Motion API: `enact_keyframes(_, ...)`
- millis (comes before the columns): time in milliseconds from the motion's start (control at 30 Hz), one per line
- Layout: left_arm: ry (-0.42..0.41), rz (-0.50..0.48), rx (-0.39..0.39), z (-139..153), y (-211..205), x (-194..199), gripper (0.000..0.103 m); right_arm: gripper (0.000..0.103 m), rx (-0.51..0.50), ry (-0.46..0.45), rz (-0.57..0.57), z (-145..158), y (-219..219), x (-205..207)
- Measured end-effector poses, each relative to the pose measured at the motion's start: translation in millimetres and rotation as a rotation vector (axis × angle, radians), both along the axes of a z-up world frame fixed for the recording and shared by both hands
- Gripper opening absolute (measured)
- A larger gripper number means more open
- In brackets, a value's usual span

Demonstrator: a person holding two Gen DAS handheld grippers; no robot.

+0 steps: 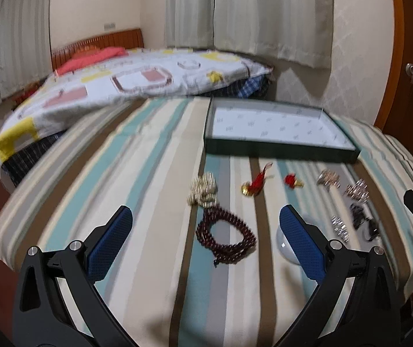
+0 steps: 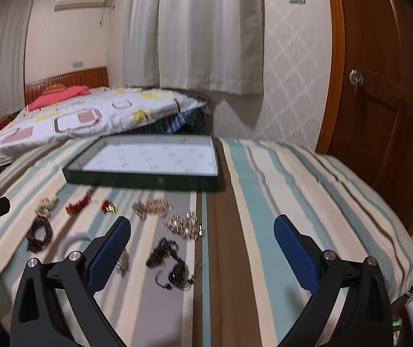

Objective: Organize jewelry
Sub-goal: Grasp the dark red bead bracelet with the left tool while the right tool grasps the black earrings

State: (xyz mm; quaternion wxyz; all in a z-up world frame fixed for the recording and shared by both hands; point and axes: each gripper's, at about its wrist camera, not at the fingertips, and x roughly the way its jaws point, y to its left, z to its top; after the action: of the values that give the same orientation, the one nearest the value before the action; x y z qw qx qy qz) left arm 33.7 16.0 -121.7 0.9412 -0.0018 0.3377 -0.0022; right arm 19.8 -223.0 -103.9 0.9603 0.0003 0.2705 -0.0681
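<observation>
Jewelry lies on a striped cloth. A dark red bead bracelet [image 1: 226, 237] lies between my open left gripper's [image 1: 205, 219] fingers, below it. A pearl-and-gold piece [image 1: 202, 189], two red-and-gold charms [image 1: 254, 183], rose-gold pieces [image 1: 328, 180], a silver clip [image 1: 340, 228] and a black piece [image 1: 362, 221] lie around. A dark green tray [image 1: 278, 150] with white lining stands behind them, empty. My right gripper [image 2: 202, 227] is open and empty above the cloth, right of the black piece [image 2: 168, 263] and rose-gold pieces [image 2: 184, 225]. The tray also shows in the right wrist view [image 2: 142, 177].
A white ring-shaped object [image 1: 286, 245] lies partly behind my left gripper's right finger. A bed with a patterned quilt [image 1: 137, 84] stands behind the cloth. Curtains hang at the back, and a wooden door [image 2: 380, 101] is at the right. The cloth drops off at its right edge.
</observation>
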Motion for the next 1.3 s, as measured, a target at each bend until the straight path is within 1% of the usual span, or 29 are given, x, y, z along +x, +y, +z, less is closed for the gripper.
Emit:
enact_keyframes(133, 0.079, -0.003, -0.023, -19.9, 6.2, 21.5, 0.099, 0.097, 0.010, 0.044, 0.004, -15.4, -1.3, 7.5)
enact_keyframes(233, 0.125, -0.012, -0.017, -33.3, 2.4, 32.5, 0.099, 0.097, 0.006, 0.063, 0.009, -23.0, 1.4, 11.2)
enact_keyframes(367, 0.163, -0.011, -0.017, -43.4, -0.1, 42.6, 0.099, 0.097, 0.013, 0.091, 0.012, -32.6, 0.6, 16.3)
enact_keyframes(500, 0.183, -0.007, -0.007, -49.1, -0.9, 50.3, 0.099, 0.097, 0.028, 0.119, 0.013, -39.6, -1.7, 21.2)
enact_keyframes(533, 0.189, -0.002, -0.003, -50.7, -0.3, 51.4, 0.098, 0.097, 0.030, 0.123, 0.014, -40.8, -2.3, 21.9)
enact_keyframes(633, 0.220, -0.007, 0.002, -56.5, 0.5, 54.5, 0.085, 0.097, 0.033, 0.140, 0.015, -45.5, -3.0, 24.8)
enact_keyframes(667, 0.205, -0.008, 0.005, -55.0, 0.9, 52.0, 0.080, 0.097, 0.039, 0.147, 0.016, -47.4, -4.0, 26.2)
enact_keyframes(733, 0.197, -0.014, 0.004, -54.2, 0.5, 51.2, 0.077, 0.097, 0.053, 0.157, 0.017, -50.0, -5.1, 27.8)
enact_keyframes(800, 0.183, -0.028, 0.002, -53.5, -1.5, 47.8, 0.071, 0.096, 0.064, 0.168, 0.021, -51.6, -5.7, 29.3)
enact_keyframes(867, 0.175, -0.035, 0.006, -52.7, -3.4, 46.1, 0.061, 0.096, 0.070, 0.176, 0.029, -52.9, -4.9, 30.1)
enact_keyframes(1067, 0.164, -0.073, -0.002, -50.5, -7.0, 44.8, 0.039, 0.095, 0.076, 0.183, 0.034, -52.9, -5.5, 29.2)
enact_keyframes(1133, 0.162, -0.079, 0.002, -50.5, -7.8, 45.3, 0.037, 0.088, 0.071, 0.188, 0.040, -53.2, -3.9, 29.4)
enact_keyframes(1200, 0.162, -0.080, 0.000, -50.3, -7.7, 45.6, 0.034, 0.054, 0.073, 0.209, 0.056, -55.8, -2.2, 30.6)
enact_keyframes(1300, 0.164, -0.082, -0.004, -50.2, -7.6, 45.6, 0.028, 0.051, 0.075, 0.229, 0.062, -59.9, -1.0, 30.7)
